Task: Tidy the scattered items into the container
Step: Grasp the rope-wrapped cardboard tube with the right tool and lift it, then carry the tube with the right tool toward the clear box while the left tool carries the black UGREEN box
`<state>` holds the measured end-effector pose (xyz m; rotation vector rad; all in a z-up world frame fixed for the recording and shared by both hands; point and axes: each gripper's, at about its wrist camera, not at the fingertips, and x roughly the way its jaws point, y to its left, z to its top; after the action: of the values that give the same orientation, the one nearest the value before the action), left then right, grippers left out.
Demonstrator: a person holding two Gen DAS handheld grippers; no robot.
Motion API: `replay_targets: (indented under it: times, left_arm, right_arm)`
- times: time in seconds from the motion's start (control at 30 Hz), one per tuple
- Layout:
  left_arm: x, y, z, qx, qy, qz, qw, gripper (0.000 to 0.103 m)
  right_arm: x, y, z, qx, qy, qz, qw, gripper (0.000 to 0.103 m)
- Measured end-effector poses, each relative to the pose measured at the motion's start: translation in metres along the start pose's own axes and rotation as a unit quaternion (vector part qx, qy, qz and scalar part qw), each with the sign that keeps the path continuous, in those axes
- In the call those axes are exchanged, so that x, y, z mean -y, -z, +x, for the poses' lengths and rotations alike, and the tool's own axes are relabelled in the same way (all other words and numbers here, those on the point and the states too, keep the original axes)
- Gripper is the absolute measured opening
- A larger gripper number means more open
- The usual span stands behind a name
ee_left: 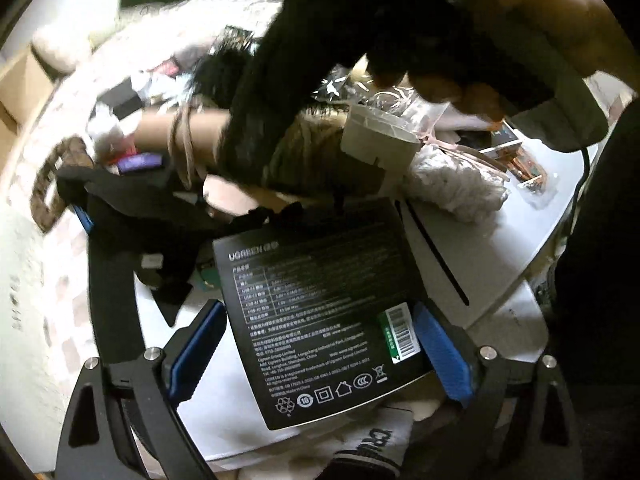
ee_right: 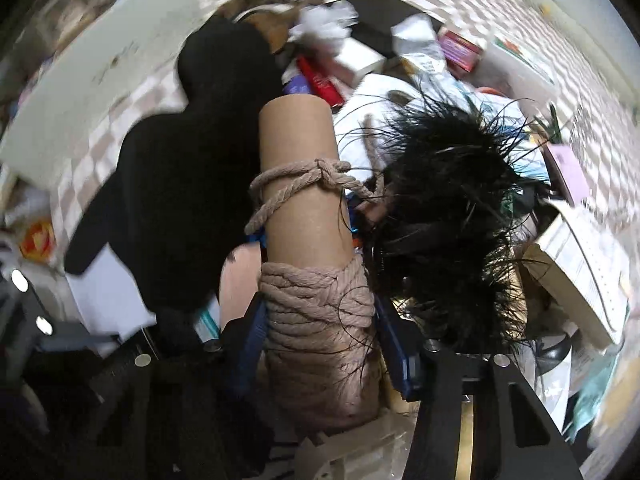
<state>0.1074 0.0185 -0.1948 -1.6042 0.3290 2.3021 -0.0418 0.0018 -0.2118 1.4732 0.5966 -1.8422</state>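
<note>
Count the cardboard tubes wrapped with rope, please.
1: the cardboard tube, rope-wrapped, sits between the right gripper jaws. Clutter may hide others.

The flat black printed box (ee_left: 320,312) lies nearest; beyond it the rope-wound cardboard tube (ee_left: 200,136), black feathery bundle (ee_right: 448,216) at its right.

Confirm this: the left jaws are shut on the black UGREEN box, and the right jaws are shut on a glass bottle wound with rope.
Not a glass bottle. The right wrist view shows the right gripper shut on a cardboard tube wound with rope. The left gripper does hold the black UGREEN box.
</note>
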Motion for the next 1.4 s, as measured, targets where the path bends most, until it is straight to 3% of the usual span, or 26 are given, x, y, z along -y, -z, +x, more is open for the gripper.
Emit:
replay_targets:
  times: [0.27, 0.63, 0.8, 0.87, 1.2, 1.4]
  left_arm:
    - [0.001, -0.001, -0.002, -0.004, 0.013, -0.003, 0.9999, 0.095]
    - [-0.001, -0.010, 0.003, -0.009, 0.033, -0.022, 0.9992, 0.093]
    - [0.001, -0.020, 0.002, -0.003, 0.053, -0.044, 0.9976, 0.074]
    - [0.003, -0.025, 0.002, 0.000, 0.058, -0.045, 0.9973, 0.071]
    - [0.016, -0.048, -0.007, 0.037, 0.044, -0.026, 0.9980, 0.072]
    - [0.015, -0.035, -0.026, 0.047, 0.049, -0.029, 0.9973, 0.079]
  right_arm:
    - [0.018, -0.010, -0.039, 0.050, -0.043, 0.051, 0.997, 0.052]
    - [0.062, 0.002, -0.118, 0.149, -0.096, 0.130, 0.976, 0.052]
    - [0.099, 0.026, -0.152, 0.194, -0.091, 0.179, 0.960, 0.052]
    - [0.114, 0.036, -0.162, 0.207, -0.088, 0.198, 0.954, 0.052]
    - [0.150, 0.075, -0.176, 0.224, -0.073, 0.248, 0.940, 0.052]
    - [0.153, 0.091, -0.179, 0.225, -0.076, 0.249, 0.939, 0.052]
